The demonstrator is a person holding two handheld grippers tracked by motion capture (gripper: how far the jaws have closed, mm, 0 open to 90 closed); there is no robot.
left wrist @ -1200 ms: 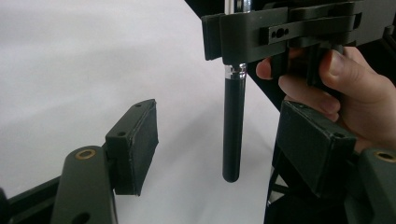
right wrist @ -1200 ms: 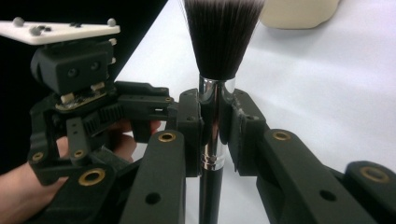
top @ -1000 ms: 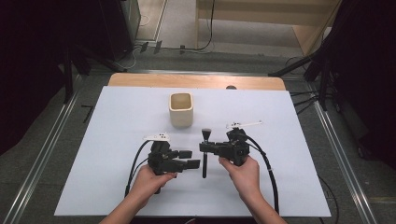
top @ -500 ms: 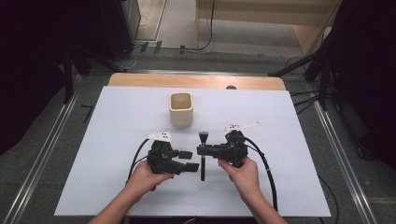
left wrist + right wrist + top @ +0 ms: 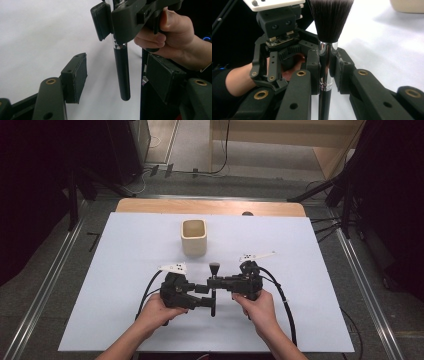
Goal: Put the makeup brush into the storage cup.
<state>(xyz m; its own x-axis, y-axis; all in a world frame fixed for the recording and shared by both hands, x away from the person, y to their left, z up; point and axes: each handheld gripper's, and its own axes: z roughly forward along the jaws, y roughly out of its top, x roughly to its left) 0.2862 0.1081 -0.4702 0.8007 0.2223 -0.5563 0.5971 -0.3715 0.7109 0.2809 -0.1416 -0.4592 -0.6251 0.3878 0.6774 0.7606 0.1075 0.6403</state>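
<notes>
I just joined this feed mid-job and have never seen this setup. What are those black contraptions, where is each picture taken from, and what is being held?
There is no robot arm: a person holds a hand-operated two-jaw gripper in each hand. The high view looks down from above on a white table. On it stands a cream cup, open and upright, beyond the hands. The other two pictures come from cameras riding on the grippers, looking along their black jaws. The right gripper is shut on the silver collar of a makeup brush, bristles up. The left gripper has its jaws open on either side of the brush's black handle, not touching it, so this looks like a handover being prepared.
</notes>
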